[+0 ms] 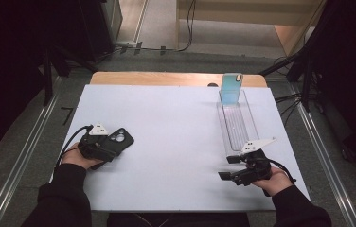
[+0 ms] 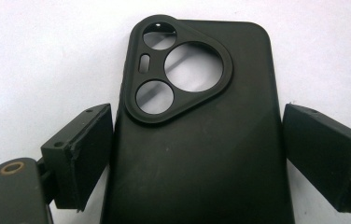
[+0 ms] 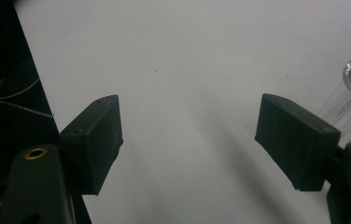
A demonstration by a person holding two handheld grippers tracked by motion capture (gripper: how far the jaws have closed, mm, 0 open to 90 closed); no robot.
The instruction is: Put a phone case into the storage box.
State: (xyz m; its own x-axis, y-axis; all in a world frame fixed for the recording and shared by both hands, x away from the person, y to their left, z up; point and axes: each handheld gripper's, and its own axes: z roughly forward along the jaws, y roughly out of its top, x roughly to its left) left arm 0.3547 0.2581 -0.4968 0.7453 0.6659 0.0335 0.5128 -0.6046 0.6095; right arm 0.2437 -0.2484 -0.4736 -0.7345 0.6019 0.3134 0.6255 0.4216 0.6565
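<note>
Evidently a pickup is being set up: the black phone case [image 2: 197,135] is lain flat near the bench's [image 1: 176,142] left edge, bracketed by the left gripper [image 1: 114,144], whose jaws are parted with a sliver of gap each side. The right gripper [image 1: 227,168] is held low near the clear tray [image 1: 235,127], jaws wide and empty.
</note>
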